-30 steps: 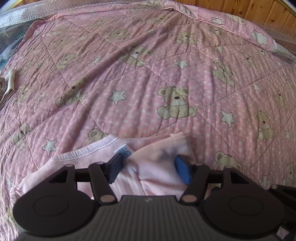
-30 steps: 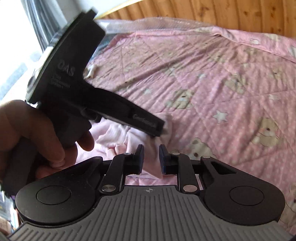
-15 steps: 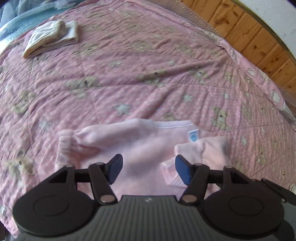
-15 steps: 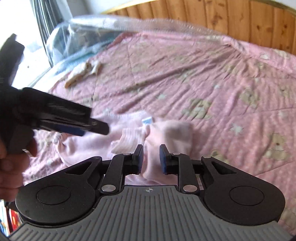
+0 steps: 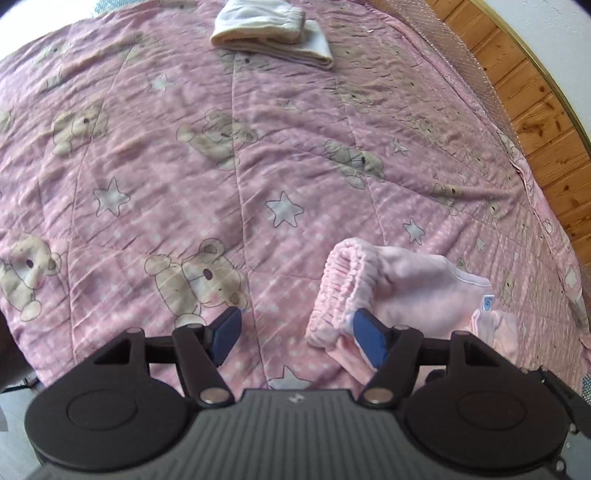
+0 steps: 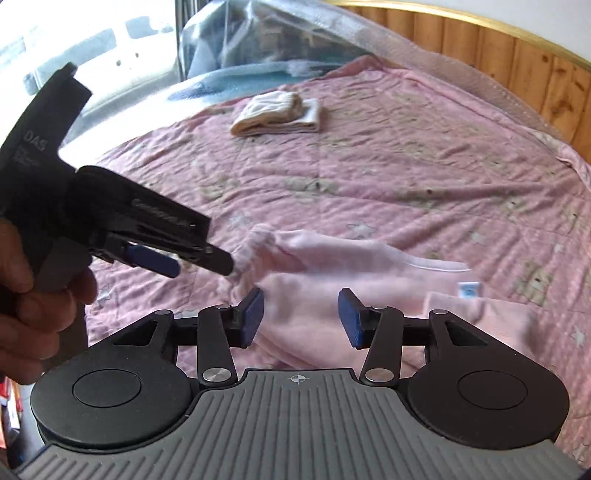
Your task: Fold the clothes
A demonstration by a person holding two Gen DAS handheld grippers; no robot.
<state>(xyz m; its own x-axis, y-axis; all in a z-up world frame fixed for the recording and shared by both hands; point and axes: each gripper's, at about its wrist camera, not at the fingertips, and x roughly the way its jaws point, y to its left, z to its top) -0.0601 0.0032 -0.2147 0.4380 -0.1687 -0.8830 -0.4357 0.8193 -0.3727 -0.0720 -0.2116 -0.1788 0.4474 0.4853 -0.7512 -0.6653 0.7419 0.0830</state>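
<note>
Tongs opening beside pink garment cuff; quilt beyond bare.

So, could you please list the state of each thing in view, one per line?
Pink garment: partly folded, lying on the quilt, held by neither tongs.
Cream garment: folded, lying apart at the far side.
Left tongs: jaws opening; the pink garment's ribbed cuff touches one pad, not clamped.
Right tongs: jaws opening above the pink garment, gripping nothing.
Quilt: spread, lightly creased.
</note>
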